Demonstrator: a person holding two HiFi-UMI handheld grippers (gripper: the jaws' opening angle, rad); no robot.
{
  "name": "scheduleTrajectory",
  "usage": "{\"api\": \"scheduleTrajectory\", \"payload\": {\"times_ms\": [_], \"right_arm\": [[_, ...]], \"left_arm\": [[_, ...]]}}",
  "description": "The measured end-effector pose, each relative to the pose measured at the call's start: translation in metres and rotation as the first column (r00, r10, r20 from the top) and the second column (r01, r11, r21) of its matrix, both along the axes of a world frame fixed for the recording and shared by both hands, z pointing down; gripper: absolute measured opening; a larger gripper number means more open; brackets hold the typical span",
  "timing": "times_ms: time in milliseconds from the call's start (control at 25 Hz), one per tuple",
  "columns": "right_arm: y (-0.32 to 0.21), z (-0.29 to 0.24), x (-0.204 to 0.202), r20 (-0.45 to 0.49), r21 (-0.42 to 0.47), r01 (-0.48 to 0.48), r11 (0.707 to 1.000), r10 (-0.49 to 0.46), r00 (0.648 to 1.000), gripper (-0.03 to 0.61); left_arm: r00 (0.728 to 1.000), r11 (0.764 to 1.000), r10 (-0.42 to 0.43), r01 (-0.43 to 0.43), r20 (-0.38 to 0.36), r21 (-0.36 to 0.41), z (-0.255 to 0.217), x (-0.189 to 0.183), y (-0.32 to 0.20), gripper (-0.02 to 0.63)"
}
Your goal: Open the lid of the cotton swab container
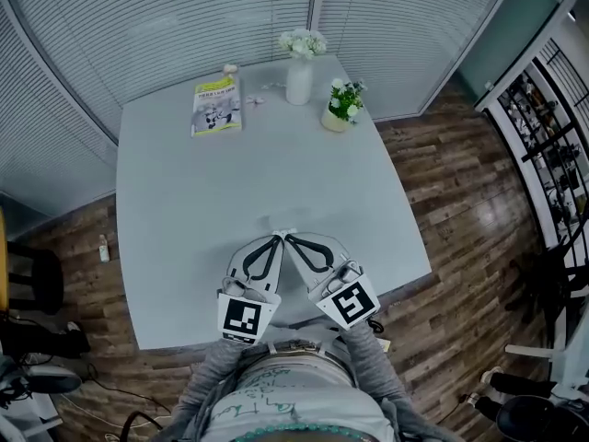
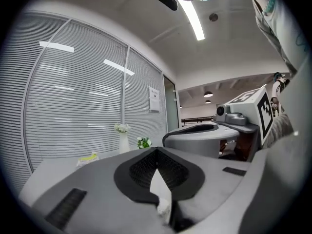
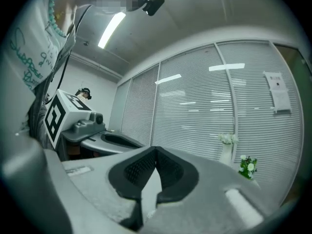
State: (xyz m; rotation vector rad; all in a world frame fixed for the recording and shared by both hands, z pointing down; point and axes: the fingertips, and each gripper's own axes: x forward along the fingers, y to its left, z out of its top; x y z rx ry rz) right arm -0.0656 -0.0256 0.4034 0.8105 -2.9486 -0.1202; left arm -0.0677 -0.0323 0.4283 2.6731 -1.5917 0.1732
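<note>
Left gripper (image 1: pixel 276 239) and right gripper (image 1: pixel 293 239) are both fully closed with nothing between the jaws, tips touching each other over the near part of the grey table (image 1: pixel 184 219). Each marker cube shows a black-and-white square code. At the far edge are a yellow-green booklet (image 1: pixel 216 105) with print too small to read, a white vase (image 1: pixel 299 81) and a small flower pot (image 1: pixel 337 118). The cotton swab container is unclear; a small pale object (image 1: pixel 230 68) sits by the booklet's far corner, well apart from both grippers
</note>
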Motion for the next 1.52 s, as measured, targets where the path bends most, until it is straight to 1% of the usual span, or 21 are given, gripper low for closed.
{"api": "scheduleTrajectory", "payload": {"times_ms": [160,320,480,560,640,840,1040,1200,1520], "right_arm": [[0.004,-0.025,0.008,0.040,0.035,-0.022,0.999,0.020,0.999,0.002],[0.007,-0.039,0.014,0.048,0.054,-0.045,0.998,0.043,0.998,0.002],[0.007,-0.043,0.013,0.041,0.063,-0.062,0.996,0.059,0.997,0.002],[0.009,-0.044,0.015,0.034,0.068,-0.069,0.995,0.067,0.997,0.002],[0.013,-0.044,0.018,0.028,0.069,-0.074,0.995,0.072,0.997,0.002],[0.016,-0.043,0.022,0.033,0.058,-0.076,0.995,0.074,0.997,0.002],[0.017,-0.041,0.026,0.028,0.066,-0.079,0.995,0.077,0.997,0.002],[0.019,-0.041,0.025,0.024,0.067,-0.084,0.994,0.083,0.996,0.002],[0.020,-0.040,0.027,0.018,0.059,-0.089,0.994,0.088,0.996,0.002]], "left_arm": [[0.999,0.998,-0.029,0.030,-0.027,0.053,-0.022,0.003,0.003,-0.002],[0.998,0.995,-0.051,0.054,-0.036,0.082,-0.036,0.001,0.005,-0.002],[0.997,0.995,-0.060,0.063,-0.039,0.081,-0.035,-0.004,0.008,-0.002],[0.996,0.996,-0.060,0.064,-0.070,0.059,-0.037,-0.003,0.009,-0.002],[0.995,0.997,-0.060,0.064,-0.080,0.052,-0.038,-0.001,0.013,-0.002],[0.996,0.997,-0.054,0.058,-0.067,0.055,-0.037,0.004,0.016,-0.002],[0.998,0.997,-0.046,0.049,-0.053,0.066,-0.036,0.009,0.018,-0.002],[0.998,0.995,-0.040,0.044,-0.047,0.087,-0.032,0.010,0.020,-0.002],[0.999,0.997,-0.024,0.027,-0.045,0.079,-0.033,0.017,0.022,-0.002]]}}
